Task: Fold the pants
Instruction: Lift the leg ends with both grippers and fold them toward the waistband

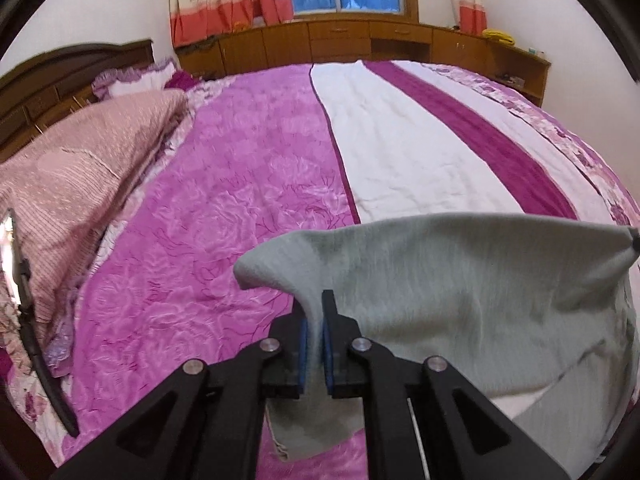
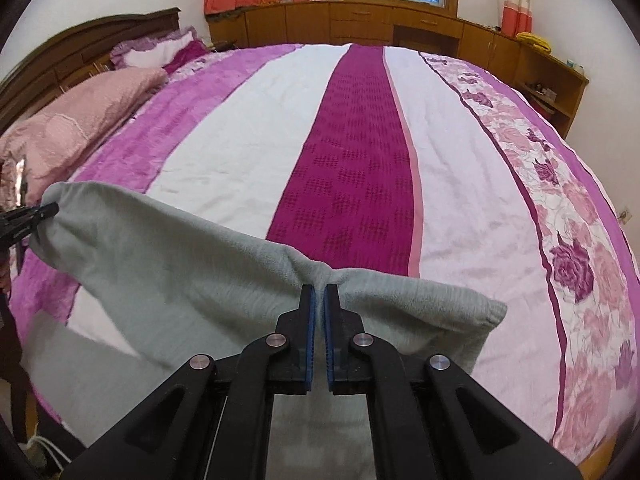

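Both pairs of fingers are clamped on the grey pants (image 2: 168,280), lifted above the near edge of the bed (image 2: 360,160): the left gripper (image 1: 316,312) pinches a fold at their left end, the right gripper (image 2: 319,300) grips the edge near their right end. Cloth stretches between them, its lower part draping onto the striped pink bedspread (image 1: 224,216).

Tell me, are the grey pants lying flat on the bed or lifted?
Lifted: both grippers pinch the grey pants, its top edge raised above the bedspread.
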Available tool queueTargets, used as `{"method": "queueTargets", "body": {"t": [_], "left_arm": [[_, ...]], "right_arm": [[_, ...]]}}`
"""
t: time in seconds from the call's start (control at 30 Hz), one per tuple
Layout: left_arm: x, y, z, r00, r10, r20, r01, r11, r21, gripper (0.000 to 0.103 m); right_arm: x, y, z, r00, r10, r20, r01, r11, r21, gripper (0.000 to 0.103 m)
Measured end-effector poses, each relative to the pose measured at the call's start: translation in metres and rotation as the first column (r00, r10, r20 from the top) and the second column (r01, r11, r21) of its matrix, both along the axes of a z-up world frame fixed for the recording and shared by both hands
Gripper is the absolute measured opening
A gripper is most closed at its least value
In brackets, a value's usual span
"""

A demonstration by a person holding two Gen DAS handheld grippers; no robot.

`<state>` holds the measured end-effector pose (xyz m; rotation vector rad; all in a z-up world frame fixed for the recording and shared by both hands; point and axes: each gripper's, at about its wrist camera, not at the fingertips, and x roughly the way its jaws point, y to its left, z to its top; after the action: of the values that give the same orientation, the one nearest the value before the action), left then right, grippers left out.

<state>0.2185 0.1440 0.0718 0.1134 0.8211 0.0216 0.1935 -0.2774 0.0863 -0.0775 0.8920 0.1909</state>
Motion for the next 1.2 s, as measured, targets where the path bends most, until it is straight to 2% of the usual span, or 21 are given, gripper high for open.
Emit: {"method": "queueTargets", "body": {"t": [0.23, 0.43, 0.57, 0.73, 0.83, 0.9, 1.07, 1.2], "left_arm": [[-0.041, 0.011, 0.004, 0.999, 0.012, 0.032, -0.011, 1.0, -0.005, 0.007], [-0.074, 0.008, -0.01, 0.999, -0.016, 0.037, 0.012, 0.995, 0.103, 0.013], [-0.093, 0.012, -0.029, 0.999, 0.029, 0.021, -0.032, 0.989, 0.148, 0.016], [-0.115, 0.019, -0.057, 0.996, 0.077, -0.041, -0.072, 0.991, 0.115, 0.017], [-0.129, 0.021, -0.066, 0.993, 0.099, -0.061, -0.091, 0.989, 0.114, 0.022], [-0.137, 0.024, -0.074, 0.989, 0.127, -0.077, -0.118, 0.986, 0.12, 0.026], [-0.152, 0.04, -0.086, 0.971, 0.204, -0.125, -0.193, 0.976, 0.1, 0.026], [-0.17, 0.049, -0.085, 0.957, 0.245, -0.152, -0.245, 0.969, 0.022, 0.027]], "right_arm": [[-0.053, -0.003, 0.006, 1.0, 0.013, 0.011, -0.013, 0.999, 0.031, 0.0], [-0.092, -0.004, -0.006, 0.999, 0.032, -0.014, -0.031, 0.998, 0.046, 0.0], [-0.109, -0.005, -0.027, 0.997, 0.043, -0.058, -0.039, 0.997, 0.068, 0.0], [-0.119, -0.008, -0.055, 0.991, 0.046, -0.123, -0.035, 0.996, 0.088, 0.0], [-0.123, -0.006, -0.074, 0.986, 0.042, -0.163, -0.032, 0.997, 0.067, 0.0], [-0.122, -0.008, -0.087, 0.981, 0.023, -0.194, -0.01, 0.998, 0.07, 0.0], [-0.12, -0.018, -0.117, 0.96, -0.033, -0.279, 0.062, 0.994, 0.095, 0.0], [-0.124, -0.024, -0.119, 0.959, -0.054, -0.278, 0.092, 0.988, 0.127, 0.0]]}}
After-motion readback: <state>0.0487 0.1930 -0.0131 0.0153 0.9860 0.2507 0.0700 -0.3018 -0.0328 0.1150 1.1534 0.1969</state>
